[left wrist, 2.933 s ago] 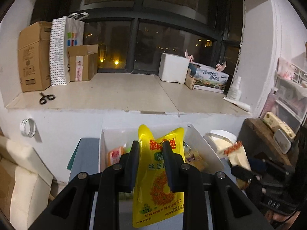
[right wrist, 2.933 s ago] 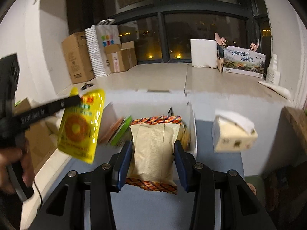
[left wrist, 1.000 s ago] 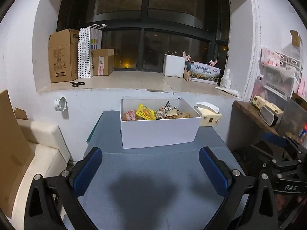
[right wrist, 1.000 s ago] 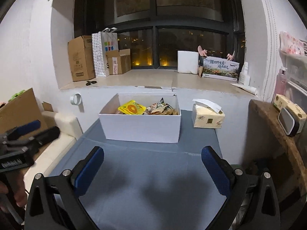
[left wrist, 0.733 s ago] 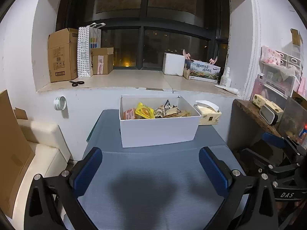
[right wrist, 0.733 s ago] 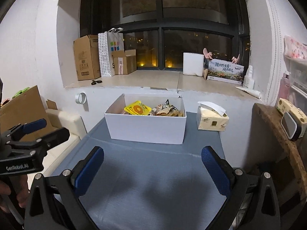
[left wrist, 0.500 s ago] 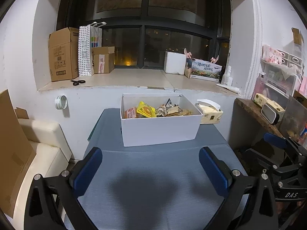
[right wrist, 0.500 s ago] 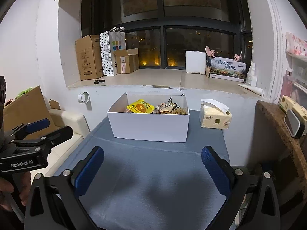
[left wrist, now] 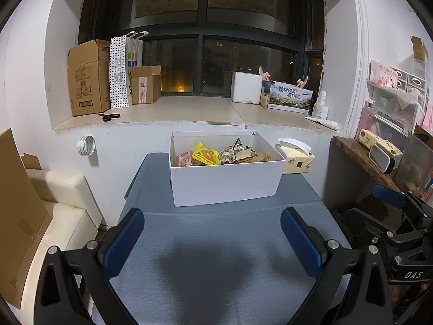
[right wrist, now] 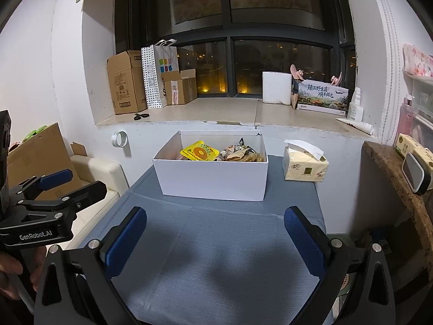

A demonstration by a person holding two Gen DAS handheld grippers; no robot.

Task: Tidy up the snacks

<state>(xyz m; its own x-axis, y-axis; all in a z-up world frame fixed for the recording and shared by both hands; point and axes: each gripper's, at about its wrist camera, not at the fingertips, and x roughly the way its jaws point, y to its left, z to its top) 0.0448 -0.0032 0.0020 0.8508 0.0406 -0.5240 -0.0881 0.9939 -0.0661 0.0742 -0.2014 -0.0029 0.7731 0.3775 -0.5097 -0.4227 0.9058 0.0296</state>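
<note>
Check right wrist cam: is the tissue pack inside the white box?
No. The tissue pack sits on the blue table beside the white box, outside its wall.

There were one white box (left wrist: 224, 181), one tissue pack (right wrist: 304, 168), three cardboard boxes (left wrist: 86, 78), one paper bag (left wrist: 123, 73), two grippers (left wrist: 213, 238).

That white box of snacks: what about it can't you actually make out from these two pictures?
- How deep the snacks go: in both wrist views the white box front wall hides everything below the top layer.
- The pink packet: mostly covered by the yellow packet; in the right wrist view the box wall hides nearly all of it.
- Print on the crumpled wrappers: too small to read.
</note>
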